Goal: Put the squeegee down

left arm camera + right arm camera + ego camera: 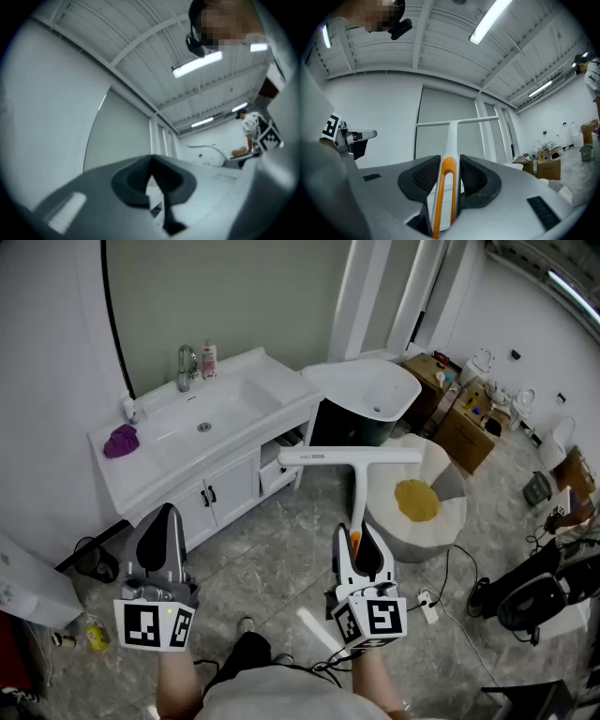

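Grey right gripper (450, 164) fingers (421, 176) pinch squeegee (450, 136); head view hides this.

A cloth (121, 441) is laid on the vanity counter's (268, 381) left end, at the frame's left, with a faucet (187, 367) set behind its basin. The squeegee (354, 486) is seen at centre, boxes (464, 427) at upper right.

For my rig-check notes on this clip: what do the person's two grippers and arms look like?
The left gripper and the right gripper each have a grey, tapered two-jaw body with black pads inside the jaws. Each carries a white cube with black square markers at its rear end, near the hand. No sleeves cover the forearms.
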{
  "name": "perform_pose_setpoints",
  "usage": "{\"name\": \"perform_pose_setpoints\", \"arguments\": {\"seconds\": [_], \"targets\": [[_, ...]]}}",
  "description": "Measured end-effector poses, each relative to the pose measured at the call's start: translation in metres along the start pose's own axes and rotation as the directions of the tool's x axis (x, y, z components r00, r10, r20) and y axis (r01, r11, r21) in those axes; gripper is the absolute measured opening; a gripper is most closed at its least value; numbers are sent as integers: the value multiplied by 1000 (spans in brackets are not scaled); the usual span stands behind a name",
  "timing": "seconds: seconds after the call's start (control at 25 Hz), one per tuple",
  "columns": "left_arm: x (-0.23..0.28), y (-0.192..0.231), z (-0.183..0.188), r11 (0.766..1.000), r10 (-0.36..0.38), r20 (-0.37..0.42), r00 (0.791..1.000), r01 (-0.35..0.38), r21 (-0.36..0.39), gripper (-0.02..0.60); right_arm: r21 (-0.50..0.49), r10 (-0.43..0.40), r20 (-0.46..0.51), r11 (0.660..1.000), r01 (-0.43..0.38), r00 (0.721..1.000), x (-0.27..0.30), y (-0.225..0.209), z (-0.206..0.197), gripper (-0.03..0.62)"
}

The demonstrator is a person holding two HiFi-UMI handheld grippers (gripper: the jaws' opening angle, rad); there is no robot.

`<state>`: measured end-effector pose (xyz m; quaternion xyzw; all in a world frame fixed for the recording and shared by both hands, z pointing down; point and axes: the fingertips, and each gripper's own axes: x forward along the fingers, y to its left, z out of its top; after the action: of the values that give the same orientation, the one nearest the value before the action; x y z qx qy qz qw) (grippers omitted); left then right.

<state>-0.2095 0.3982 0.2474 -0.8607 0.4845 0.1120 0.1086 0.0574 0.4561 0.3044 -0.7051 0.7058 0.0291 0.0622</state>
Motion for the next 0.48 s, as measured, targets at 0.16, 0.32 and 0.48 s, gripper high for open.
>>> {"name": "perform_pose_setpoints", "arguments": {"seconds": [0.16, 0.32, 0.48], "targets": [[4, 5, 2, 1000, -8, 5, 1000, 8, -3, 6, 0, -5, -6, 1000, 5, 1000, 4, 4, 0, 129], [9, 10, 0, 1000, -12, 8, 1000, 12, -7, 6, -3, -10, -4, 1000, 10, 1000, 10, 6, -1, 129], [19, 21, -3, 1000, -16, 10, 1000, 16, -10, 7, -6, -17, -4, 1000, 17, 1000, 23, 9, -3, 129]]}}
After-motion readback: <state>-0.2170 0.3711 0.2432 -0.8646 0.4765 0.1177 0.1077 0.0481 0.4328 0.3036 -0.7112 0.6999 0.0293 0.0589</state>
